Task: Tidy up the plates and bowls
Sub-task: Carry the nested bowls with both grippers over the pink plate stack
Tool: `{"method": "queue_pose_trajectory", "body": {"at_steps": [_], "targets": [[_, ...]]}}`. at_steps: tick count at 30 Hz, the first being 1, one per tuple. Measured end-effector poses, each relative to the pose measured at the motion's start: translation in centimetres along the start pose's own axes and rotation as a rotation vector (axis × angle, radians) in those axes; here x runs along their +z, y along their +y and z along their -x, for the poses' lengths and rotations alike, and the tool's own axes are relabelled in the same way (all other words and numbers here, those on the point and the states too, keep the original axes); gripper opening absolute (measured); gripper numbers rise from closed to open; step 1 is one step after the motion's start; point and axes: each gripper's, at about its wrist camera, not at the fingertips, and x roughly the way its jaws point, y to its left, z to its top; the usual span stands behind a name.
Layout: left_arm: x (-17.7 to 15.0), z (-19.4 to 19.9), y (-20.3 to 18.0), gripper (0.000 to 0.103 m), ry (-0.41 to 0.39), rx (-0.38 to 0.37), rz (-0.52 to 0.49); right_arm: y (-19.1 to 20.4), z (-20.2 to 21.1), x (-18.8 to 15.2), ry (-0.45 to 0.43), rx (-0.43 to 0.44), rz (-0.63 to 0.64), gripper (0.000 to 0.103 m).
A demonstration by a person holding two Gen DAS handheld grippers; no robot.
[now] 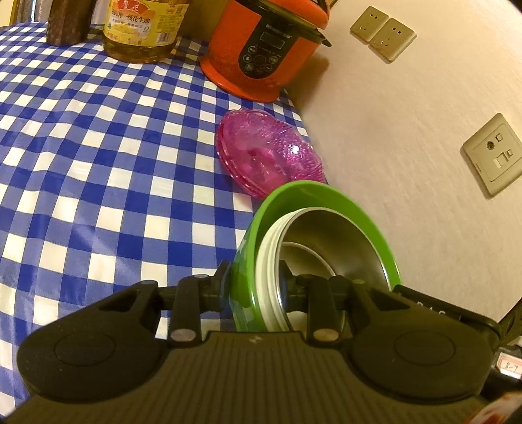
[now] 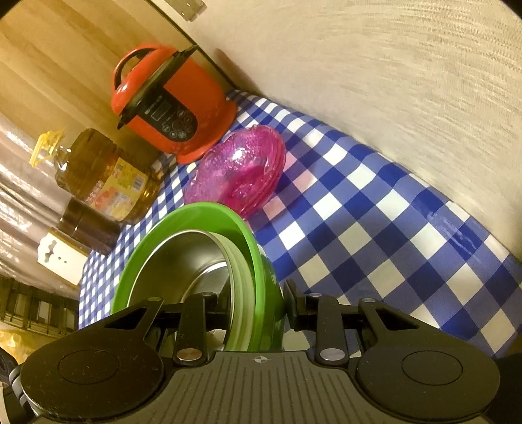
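A green bowl [image 1: 313,202] holds a nested white-rimmed steel bowl [image 1: 329,241]. My left gripper [image 1: 256,287] is shut on the near rim of this stack, one finger outside the green wall, one inside. My right gripper [image 2: 257,310] is shut on the opposite rim of the same green bowl [image 2: 192,217] with the steel bowl [image 2: 182,257] inside. The stack is held tilted above the blue checked tablecloth [image 1: 98,146]. A stack of pink clear plates [image 1: 264,153] lies on the cloth just beyond it; it also shows in the right wrist view [image 2: 238,169].
An orange rice cooker [image 1: 264,49] stands behind the pink plates near the wall [image 1: 407,146]. A cooking oil bottle [image 1: 143,29] and a dark jar [image 1: 68,22] stand at the back. In the right wrist view the cooker [image 2: 173,107], oil bottle [image 2: 101,176] and checked cloth [image 2: 375,221] appear.
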Motion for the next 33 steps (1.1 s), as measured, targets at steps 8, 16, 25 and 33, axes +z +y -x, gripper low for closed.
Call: {"method": "queue_pose_trajectory", "body": {"at_steps": [8, 16, 25, 33], "targets": [[1.0, -0.5, -1.1, 0.025, -0.003, -0.016, -0.013, -0.1, 0.2, 1.3, -0.018, 0.000, -0.004, 0.030], [2.3, -1.3, -1.9, 0.025, -0.008, -0.032, -0.022, 0.1, 0.0, 3.0, -0.036, 0.000, -0.001, 0.030], [5.0, -2.5, -2.6, 0.025, -0.024, -0.038, -0.033, 1.1, -1.1, 5.5, -0.053, 0.012, 0.016, 0.030], [7.3, -3.9, -2.9, 0.025, -0.035, -0.043, -0.033, 1.8, -2.3, 7.1, -0.066, 0.016, 0.027, 0.030]]}}
